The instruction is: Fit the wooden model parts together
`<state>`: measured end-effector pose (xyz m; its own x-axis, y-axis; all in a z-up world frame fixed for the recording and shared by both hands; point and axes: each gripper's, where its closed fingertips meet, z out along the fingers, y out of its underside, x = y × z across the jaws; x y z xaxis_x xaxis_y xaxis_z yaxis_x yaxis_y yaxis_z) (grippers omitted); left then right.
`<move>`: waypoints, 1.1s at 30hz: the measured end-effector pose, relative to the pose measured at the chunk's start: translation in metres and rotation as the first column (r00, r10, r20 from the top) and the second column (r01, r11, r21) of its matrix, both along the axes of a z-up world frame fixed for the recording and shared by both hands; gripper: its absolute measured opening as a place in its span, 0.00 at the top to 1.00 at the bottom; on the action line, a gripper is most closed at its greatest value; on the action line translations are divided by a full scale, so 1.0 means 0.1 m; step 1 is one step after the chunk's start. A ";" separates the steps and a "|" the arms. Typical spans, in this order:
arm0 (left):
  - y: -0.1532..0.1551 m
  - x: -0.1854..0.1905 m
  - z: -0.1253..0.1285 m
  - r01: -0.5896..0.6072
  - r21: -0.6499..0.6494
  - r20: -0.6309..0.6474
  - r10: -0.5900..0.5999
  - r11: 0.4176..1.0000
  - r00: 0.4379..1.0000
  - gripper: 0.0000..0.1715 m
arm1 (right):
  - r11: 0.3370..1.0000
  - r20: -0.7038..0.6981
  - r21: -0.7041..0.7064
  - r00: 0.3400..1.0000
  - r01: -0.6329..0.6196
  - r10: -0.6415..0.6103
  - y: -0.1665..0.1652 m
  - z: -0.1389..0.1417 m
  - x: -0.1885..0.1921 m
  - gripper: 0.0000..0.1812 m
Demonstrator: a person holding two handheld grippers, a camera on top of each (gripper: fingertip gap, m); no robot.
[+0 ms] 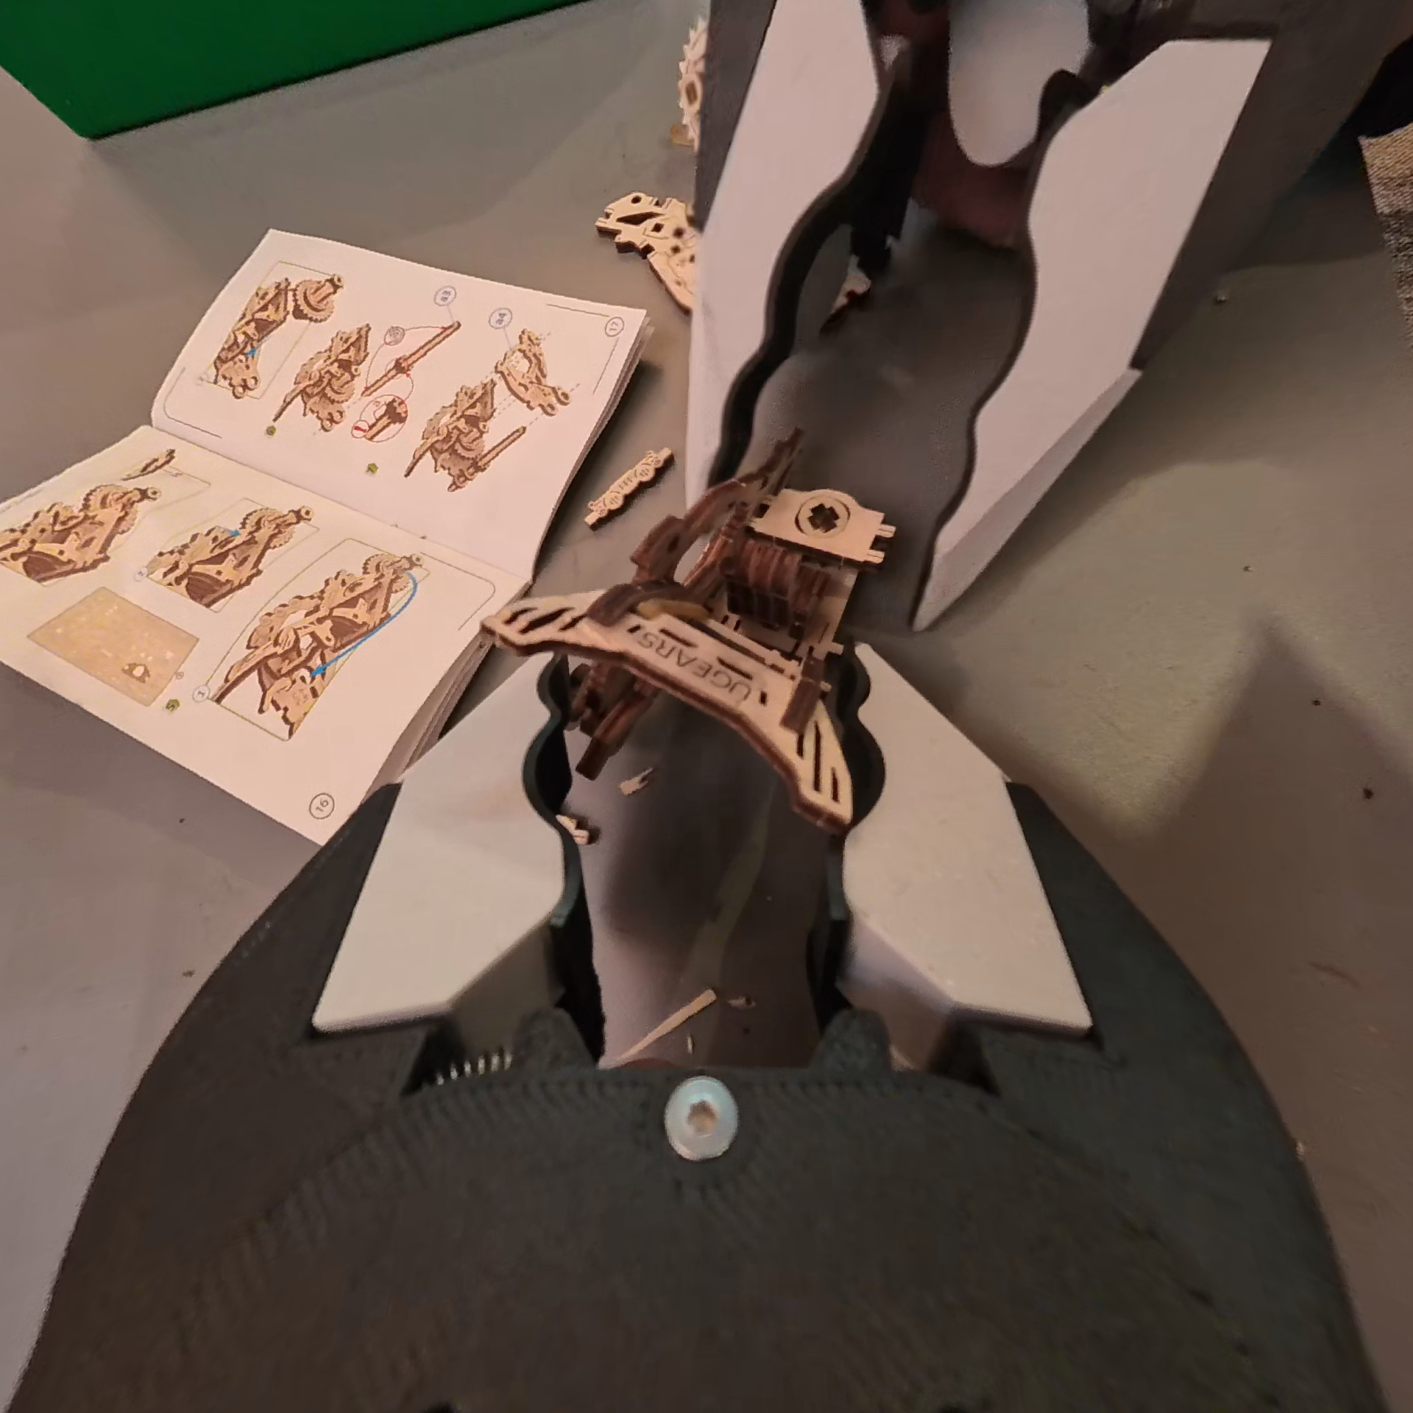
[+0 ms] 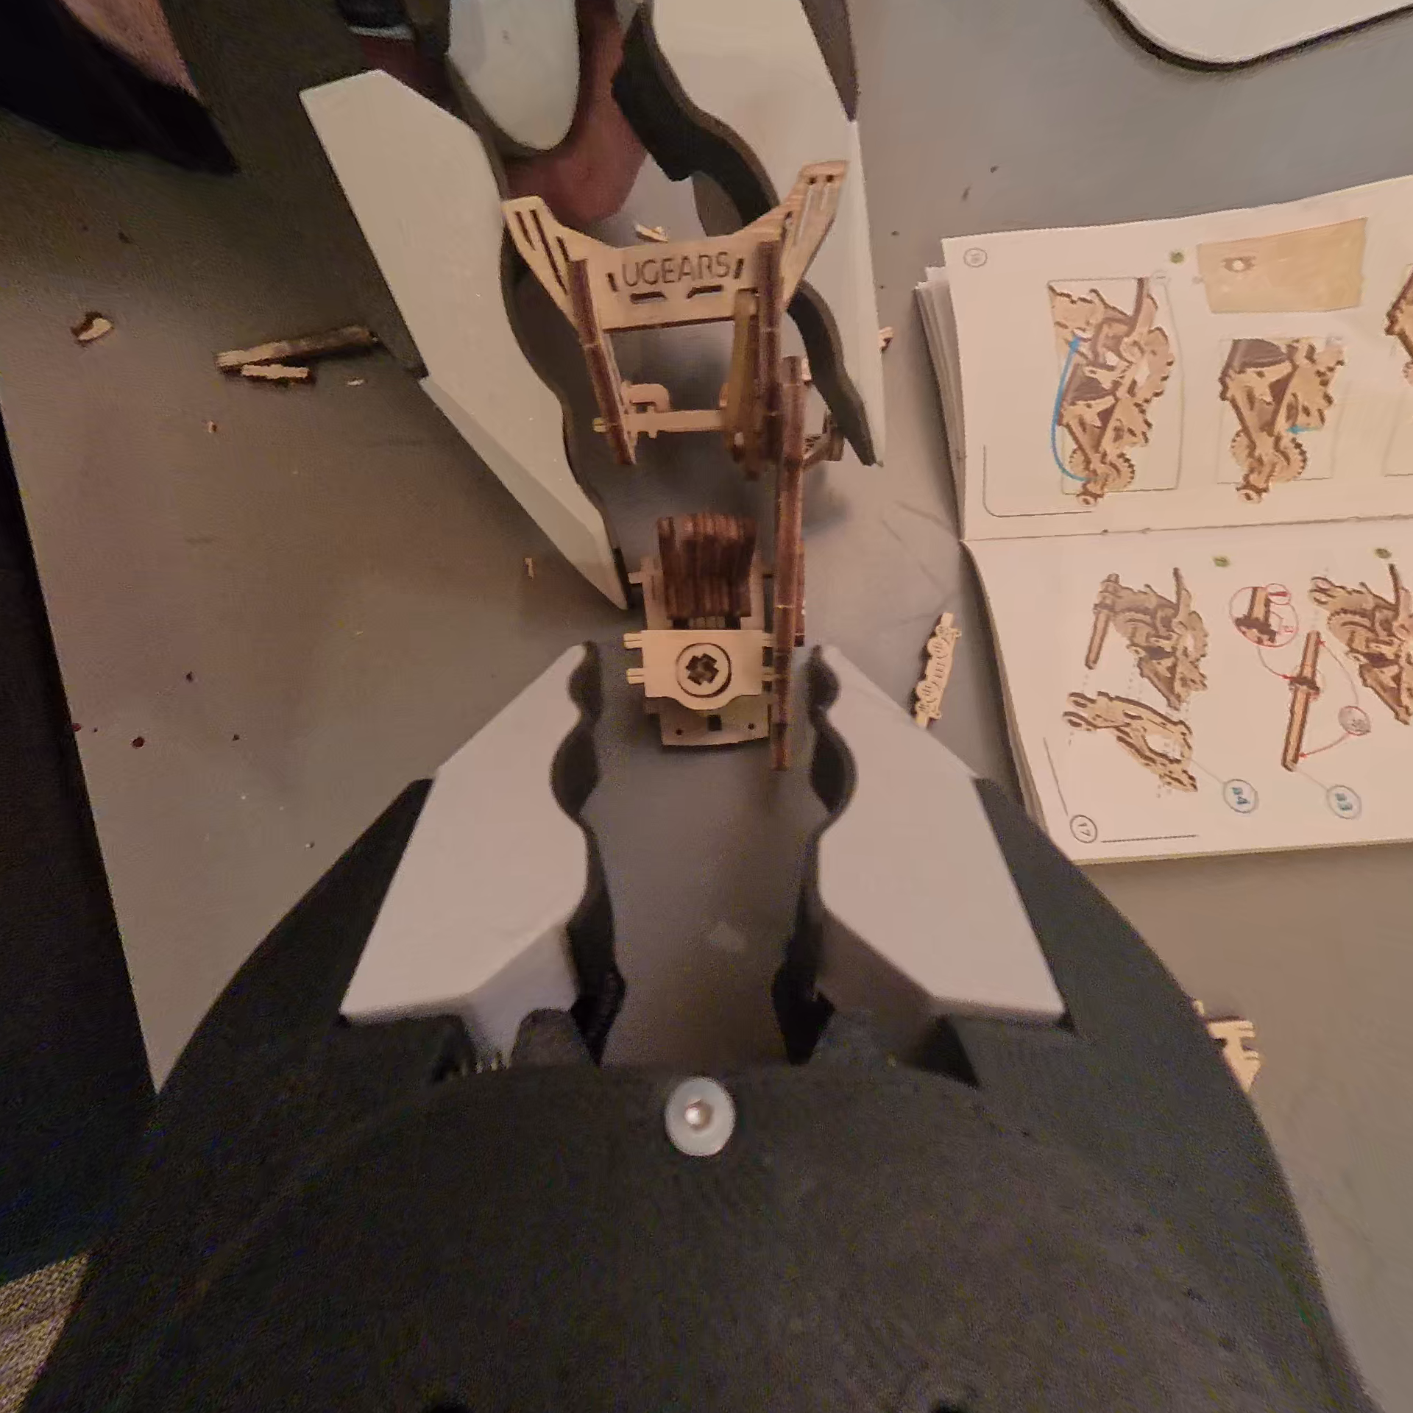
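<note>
The partly built wooden model hangs tilted above the grey table, between my two grippers. My left gripper is shut on its curved lettered end plate, with one finger on each side of the frame. My right gripper comes from the opposite side. It is open, and its fingertips flank the block with the round cross-slotted disc with a small gap on each side. It also shows in the left wrist view.
An open instruction booklet lies beside the model. A small loose wooden strip lies near it. More wooden parts lie farther off, with scraps on the table. A green box stands at the far edge. Both grippers' tips are close together, under 4 cm apart.
</note>
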<state>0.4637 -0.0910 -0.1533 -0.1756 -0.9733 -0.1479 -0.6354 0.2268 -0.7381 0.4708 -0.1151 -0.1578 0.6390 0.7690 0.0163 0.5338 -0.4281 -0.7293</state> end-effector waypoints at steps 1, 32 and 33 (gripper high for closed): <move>0.00 0.00 0.00 0.000 0.001 0.000 0.000 1.000 1.000 0.60 | 1.000 0.002 0.002 1.000 0.002 -0.002 0.00 0.00 0.01 0.67; -0.32 -0.17 0.16 -0.208 -0.653 -0.230 0.072 0.728 0.971 0.60 | 0.996 0.014 0.072 0.999 0.046 -0.047 -0.21 0.35 -0.07 0.69; -0.33 -0.17 0.17 -0.217 -0.676 -0.237 0.071 0.704 0.969 0.60 | 0.994 0.037 0.103 0.998 0.039 -0.043 -0.22 0.39 -0.09 0.71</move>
<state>0.4469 -0.1240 -0.1365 0.0234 -0.8022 0.5965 -0.7525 -0.4070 -0.5177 0.4622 -0.1372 -0.1189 0.6671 0.7353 0.1194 0.5467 -0.3744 -0.7490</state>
